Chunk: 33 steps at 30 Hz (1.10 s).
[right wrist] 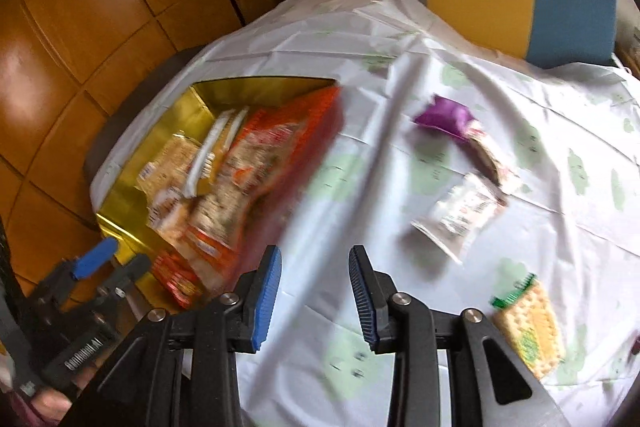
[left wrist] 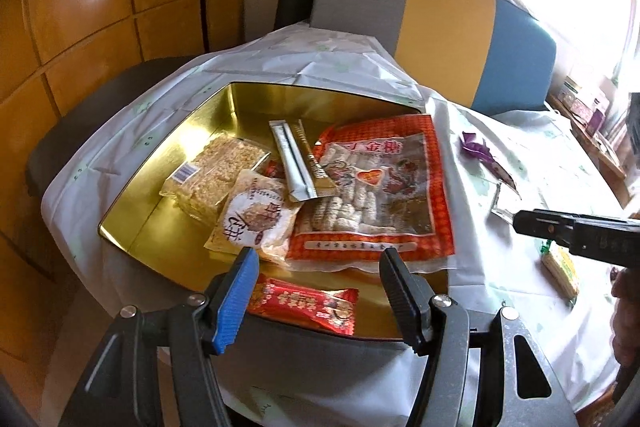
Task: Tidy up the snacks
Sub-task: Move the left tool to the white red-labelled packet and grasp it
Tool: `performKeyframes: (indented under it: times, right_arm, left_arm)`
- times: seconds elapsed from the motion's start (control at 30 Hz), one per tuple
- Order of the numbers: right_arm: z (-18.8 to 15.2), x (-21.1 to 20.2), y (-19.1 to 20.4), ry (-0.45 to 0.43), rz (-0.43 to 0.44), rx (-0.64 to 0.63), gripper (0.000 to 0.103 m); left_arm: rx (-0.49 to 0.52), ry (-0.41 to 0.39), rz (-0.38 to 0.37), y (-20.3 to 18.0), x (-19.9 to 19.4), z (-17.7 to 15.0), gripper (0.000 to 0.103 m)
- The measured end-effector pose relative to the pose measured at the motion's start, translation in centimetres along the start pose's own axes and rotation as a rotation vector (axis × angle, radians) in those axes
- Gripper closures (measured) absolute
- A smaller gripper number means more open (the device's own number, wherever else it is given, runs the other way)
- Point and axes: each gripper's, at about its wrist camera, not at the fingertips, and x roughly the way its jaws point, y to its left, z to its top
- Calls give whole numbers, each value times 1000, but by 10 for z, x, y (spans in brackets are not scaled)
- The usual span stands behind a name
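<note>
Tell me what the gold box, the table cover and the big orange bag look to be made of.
Gold box: likely tin or foil-lined card; its glossy walls mirror the snacks.
Table cover: thin plastic sheet or coated cloth; sharp fold creases, slight sheen.
Orange bag: clear printed plastic film; the pieces inside show through it.

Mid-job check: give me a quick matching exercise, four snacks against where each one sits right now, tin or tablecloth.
Things:
1 large red-orange bag
2 purple packet
3 cracker pack with green end
4 small red packet

Places:
A on the cloth, nearest the right gripper
B in the gold tin, between the left gripper's fingers in its view
C on the cloth, far side
D leaning over the tin's right edge

Pairs: 1-D, 2-C, 3-A, 4-B
</note>
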Motion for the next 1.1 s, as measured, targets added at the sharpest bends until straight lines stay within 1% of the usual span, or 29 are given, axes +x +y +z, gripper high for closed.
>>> performKeyframes:
  times: [0.23,0.4,0.47,0.67,0.77,0.83,0.9,1.03,1.1]
  right_arm:
    - [-20,-16,-46,7,-89,35,68]
    - [-27,-35,-86,8,-196,38,67]
    - [-28,-43,-101,9,-239,39,65]
    - [-39,-58,-163,13,-374,102,64]
    - [-48,-59,-194,10,-412,194,64]
    - [-59,-59,-218,-2,-417,293,64]
    - [-63,-58,-235,33,-449,383,64]
    - [-66,-63,-253,19,-421,485,64]
    - [-67,-64,-256,22,-415,504,64]
  left_arm:
    - [46,-3,-13,-15,-5,-1,39]
    - [81,-4,-21,-27,-7,-2,39]
    - [92,-3,-25,-32,-8,-2,39]
    - [151,1,-49,-51,-9,-4,39]
    - [190,1,-67,-63,-10,-3,39]
    - [221,0,-84,-74,-11,-2,39]
    - [248,-2,-97,-85,-13,-1,39]
    - [296,13,-140,-111,-11,3,39]
    - [323,30,-165,-125,-6,5,39]
